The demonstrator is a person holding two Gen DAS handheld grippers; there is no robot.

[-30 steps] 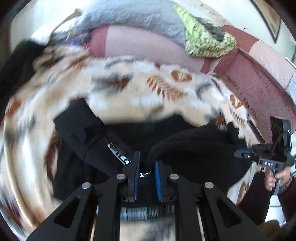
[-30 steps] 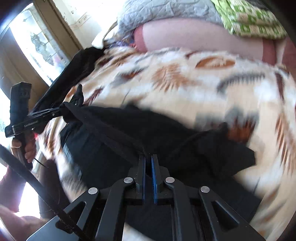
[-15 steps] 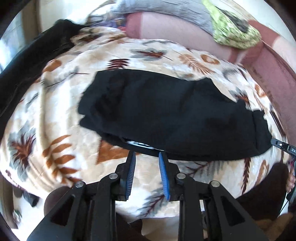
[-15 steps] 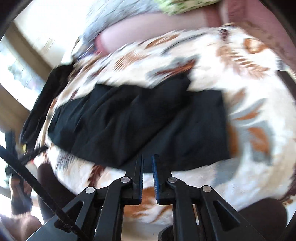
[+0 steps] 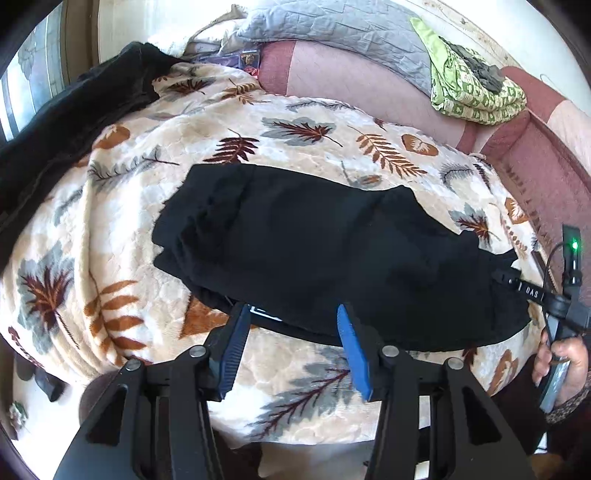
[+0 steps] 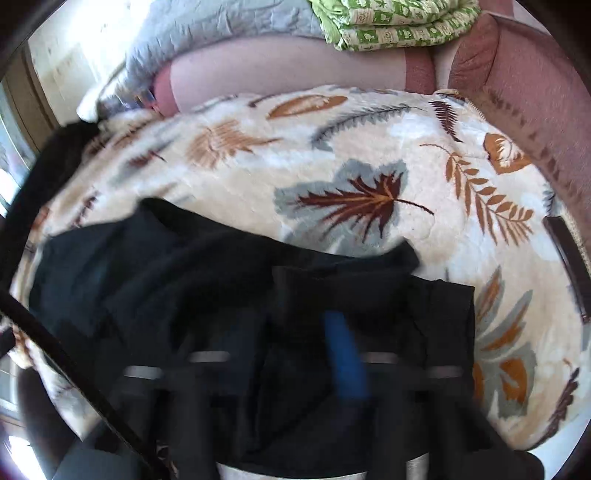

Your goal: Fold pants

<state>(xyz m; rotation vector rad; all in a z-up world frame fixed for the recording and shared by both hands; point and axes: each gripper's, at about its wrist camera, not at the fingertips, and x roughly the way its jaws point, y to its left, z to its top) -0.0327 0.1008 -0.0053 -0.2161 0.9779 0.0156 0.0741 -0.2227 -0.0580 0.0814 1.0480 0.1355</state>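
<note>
The pants (image 5: 325,258) lie as one black band across the middle of the leaf-print blanket (image 5: 155,177), doubled over themselves, with a lower layer and a pale label peeking out along the near edge. So one fold looks done; the bundle is still long from side to side, and I'd judge at least one more fold across the length is left, plus some smoothing where the left end is bunched.

The left claw (image 5: 291,332) sits at that near edge of the pants. Its jaws have just been opening, and the blue pads (image 5: 236,339) stand apart with nothing pinched between them, so it has let go of the cloth. The right claw (image 5: 506,277) is at the right end of the pants, its tip against the cloth there, with a hand (image 5: 561,365) on its handle. In its own view (image 6: 306,354) it is badly blurred, though the jaws read as closed. Whether cloth is caught between them I cannot tell.

Beyond the pants, the blanket covers a pink sofa (image 5: 351,74). A grey quilt (image 5: 332,26) and a folded green cloth (image 5: 476,96) rest along the sofa back behind the pants, and another dark garment (image 5: 74,110) is heaped to the left of them.
</note>
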